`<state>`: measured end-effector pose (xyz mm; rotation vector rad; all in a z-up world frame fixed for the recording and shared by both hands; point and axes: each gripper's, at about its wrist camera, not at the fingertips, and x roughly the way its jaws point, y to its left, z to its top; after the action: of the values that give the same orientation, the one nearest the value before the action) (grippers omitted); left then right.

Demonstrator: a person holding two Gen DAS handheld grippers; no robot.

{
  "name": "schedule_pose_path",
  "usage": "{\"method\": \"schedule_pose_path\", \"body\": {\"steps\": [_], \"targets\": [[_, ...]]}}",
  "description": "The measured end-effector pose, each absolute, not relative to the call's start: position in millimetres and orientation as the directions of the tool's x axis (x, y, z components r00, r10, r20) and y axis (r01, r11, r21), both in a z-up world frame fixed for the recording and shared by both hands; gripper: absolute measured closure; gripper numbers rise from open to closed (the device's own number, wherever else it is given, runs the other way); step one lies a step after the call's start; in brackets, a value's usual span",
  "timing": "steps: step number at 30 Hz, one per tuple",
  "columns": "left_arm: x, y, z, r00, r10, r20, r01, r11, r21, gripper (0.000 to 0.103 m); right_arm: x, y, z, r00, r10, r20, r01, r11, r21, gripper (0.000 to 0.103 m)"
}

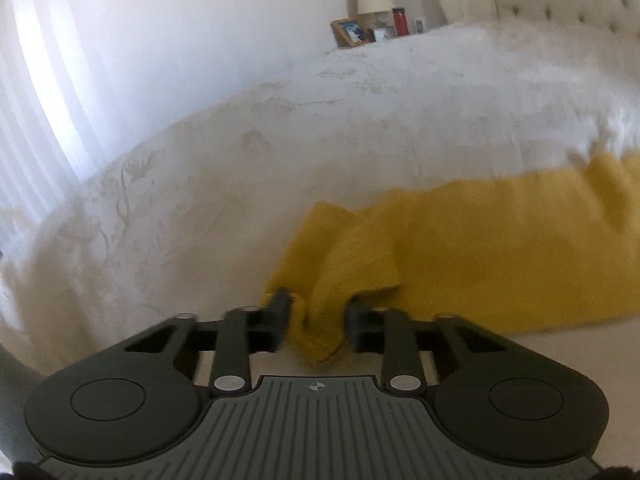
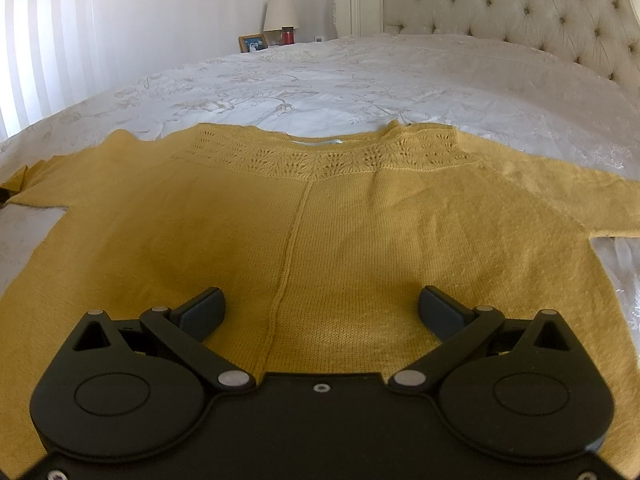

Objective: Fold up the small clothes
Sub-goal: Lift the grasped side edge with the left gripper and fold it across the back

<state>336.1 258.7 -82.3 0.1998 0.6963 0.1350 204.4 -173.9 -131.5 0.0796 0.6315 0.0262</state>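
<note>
A mustard-yellow knitted sweater (image 2: 320,220) lies flat on the white bed, neckline away from me, sleeves spread left and right. My right gripper (image 2: 320,308) is open and empty, low over the sweater's lower middle beside its centre seam. In the left wrist view my left gripper (image 1: 318,316) is shut on the end of the sweater's left sleeve (image 1: 320,280); the cloth bunches between the fingers and hangs a little below them. The rest of the sweater (image 1: 500,248) stretches off to the right, blurred.
The white floral bedspread (image 2: 340,84) covers the bed. A tufted headboard (image 2: 540,12) is at the far right. A nightstand with a lamp (image 2: 281,10), a picture frame (image 2: 253,43) and a red jar stands at the back. White curtains hang on the left.
</note>
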Motion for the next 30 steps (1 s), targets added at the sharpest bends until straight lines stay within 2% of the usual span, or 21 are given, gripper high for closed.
{"method": "schedule_pose_path", "body": {"steps": [2, 9, 14, 16, 18, 20, 22, 23, 27, 30], "targets": [[337, 269, -74, 0.759, 0.150, -0.634, -0.068, 0.986, 0.152, 0.087, 204, -174, -131, 0.807, 0.051, -0.588, 0.000, 0.996, 0.085, 0.000], [333, 295, -35, 0.774, -0.007, -0.633, -0.129, 0.977, -0.169, 0.091, 204, -175, -131, 0.808, 0.057, -0.586, -0.001, 0.995, 0.096, 0.000], [334, 269, 10, 0.787, -0.095, -0.609, -0.064, 0.970, -0.234, 0.091, 205, -176, -132, 0.807, 0.062, -0.587, -0.002, 0.995, 0.103, 0.000], [333, 251, 29, 0.797, -0.091, -0.598, -0.043, 0.977, -0.207, 0.091, 205, -176, -131, 0.806, 0.061, -0.589, -0.002, 0.995, 0.101, 0.000], [330, 232, 38, 0.813, -0.031, -0.582, -0.041, 0.993, -0.110, 0.089, 205, -176, -131, 0.805, 0.059, -0.591, -0.002, 0.995, 0.096, 0.000], [330, 213, 32, 0.822, 0.044, -0.568, -0.026, 0.999, 0.040, 0.066, 204, -176, -131, 0.804, 0.060, -0.591, -0.003, 0.995, 0.097, 0.000], [328, 203, 13, 0.826, 0.097, -0.555, -0.020, 0.990, 0.143, 0.053, 205, -176, -131, 0.804, 0.063, -0.592, -0.004, 0.995, 0.102, 0.000], [327, 201, 3, 0.824, 0.111, -0.555, -0.016, 0.985, 0.173, 0.050, 204, -176, -131, 0.804, 0.065, -0.592, -0.004, 0.995, 0.103, 0.000], [325, 213, -39, 0.782, 0.213, -0.586, -0.080, 0.966, 0.245, 0.049, 204, -178, -132, 0.804, 0.071, -0.590, -0.006, 0.994, 0.111, 0.000], [320, 223, -65, 0.757, 0.232, -0.610, -0.079, 0.961, 0.266, 0.049, 204, -178, -133, 0.804, 0.073, -0.590, -0.006, 0.993, 0.115, 0.000]]}}
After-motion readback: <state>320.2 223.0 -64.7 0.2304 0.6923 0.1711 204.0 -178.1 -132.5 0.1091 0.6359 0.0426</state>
